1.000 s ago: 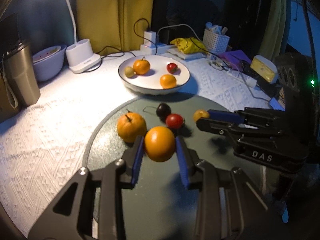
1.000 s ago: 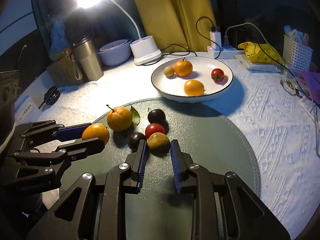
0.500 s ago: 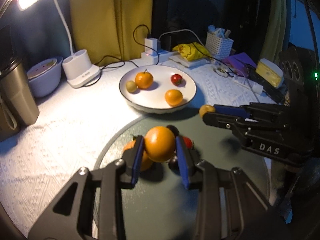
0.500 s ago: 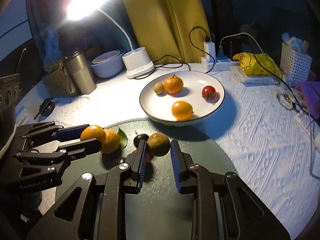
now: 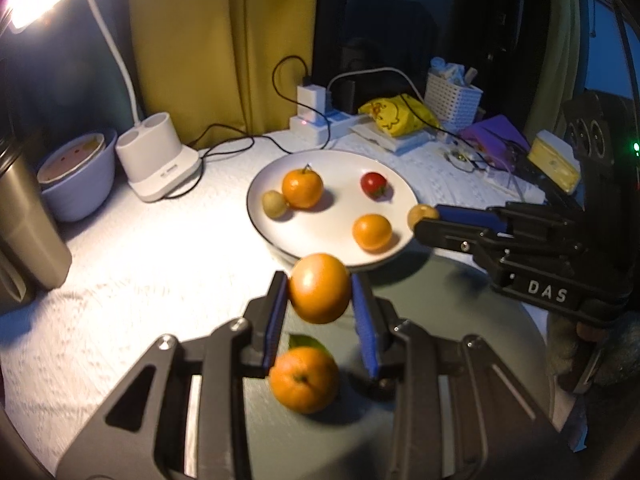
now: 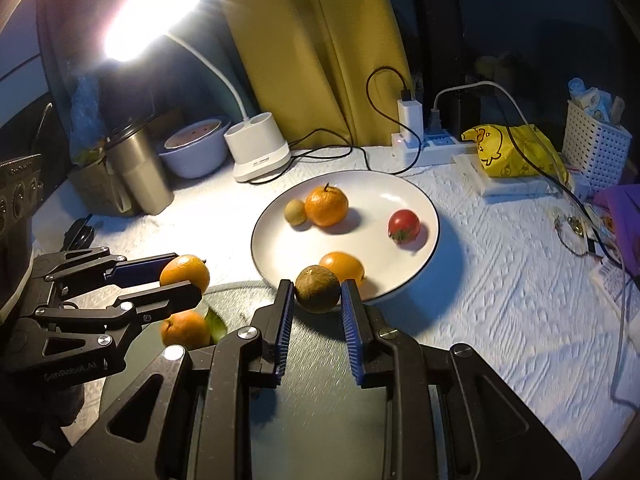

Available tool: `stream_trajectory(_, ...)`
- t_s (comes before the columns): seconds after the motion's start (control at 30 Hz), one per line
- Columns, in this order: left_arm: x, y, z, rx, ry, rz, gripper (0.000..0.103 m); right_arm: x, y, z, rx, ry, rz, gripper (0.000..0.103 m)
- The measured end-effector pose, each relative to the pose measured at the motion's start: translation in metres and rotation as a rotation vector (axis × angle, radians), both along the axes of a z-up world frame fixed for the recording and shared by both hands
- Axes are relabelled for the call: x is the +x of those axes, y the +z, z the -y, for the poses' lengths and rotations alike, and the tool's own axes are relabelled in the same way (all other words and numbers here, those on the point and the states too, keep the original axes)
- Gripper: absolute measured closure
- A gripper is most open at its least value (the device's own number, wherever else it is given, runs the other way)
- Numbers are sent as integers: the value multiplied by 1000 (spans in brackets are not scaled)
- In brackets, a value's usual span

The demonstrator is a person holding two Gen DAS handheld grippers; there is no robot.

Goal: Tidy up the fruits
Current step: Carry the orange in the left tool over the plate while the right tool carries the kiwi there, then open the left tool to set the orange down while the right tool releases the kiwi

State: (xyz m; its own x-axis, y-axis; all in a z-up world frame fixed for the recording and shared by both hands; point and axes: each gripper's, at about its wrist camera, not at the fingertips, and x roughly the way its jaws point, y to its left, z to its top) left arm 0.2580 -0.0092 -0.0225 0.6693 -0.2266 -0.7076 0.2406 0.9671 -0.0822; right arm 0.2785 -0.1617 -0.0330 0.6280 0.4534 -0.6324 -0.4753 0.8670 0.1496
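My left gripper [image 5: 320,300] is shut on an orange [image 5: 319,288] and holds it in the air at the near rim of the white plate [image 5: 340,162]. My right gripper [image 6: 316,296] is shut on a brown-green fruit [image 6: 317,288], also raised at the plate's [image 6: 400,190] near rim. The plate holds a stemmed mandarin [image 6: 326,205], a small green fruit [image 6: 295,212], a red tomato [image 6: 404,225] and an orange fruit [image 6: 342,265]. A leafy mandarin [image 5: 304,378] lies on the dark round mat [image 5: 440,360] under my left gripper.
A white lamp base [image 6: 260,152] stands behind the plate, with a steel cup [image 6: 138,172] and a pale bowl [image 6: 194,152] to its left. A power strip [image 6: 420,144], cables, a yellow bag [image 6: 516,148] and a white basket [image 6: 596,136] line the back right.
Both grippers have risen off the mat and moved forward to the plate's near rim, each carrying its fruit. The other fruits on the mat have dropped out of sight beneath them.
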Motion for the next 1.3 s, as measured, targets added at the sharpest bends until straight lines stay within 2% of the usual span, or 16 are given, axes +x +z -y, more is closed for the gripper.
stream_trajectory(0.47, 50, -7, -4, 8, -24, -11, 70, 48, -1, -6, -29, -24, 3, 77)
stream_trajectory(0.77, 80, -21, -7, -46, -19, -60, 70, 83, -13, -13, -28, -25, -15, 77)
stream_trajectory(1.07, 97, -33, -6, -76, -15, -104, 69, 112, -24, -16, -14, -43, -35, 77)
stream_trajectory(1.3, 98, -33, -6, -85, -14, -96, 69, 119, -28, -16, -10, -71, -36, 77)
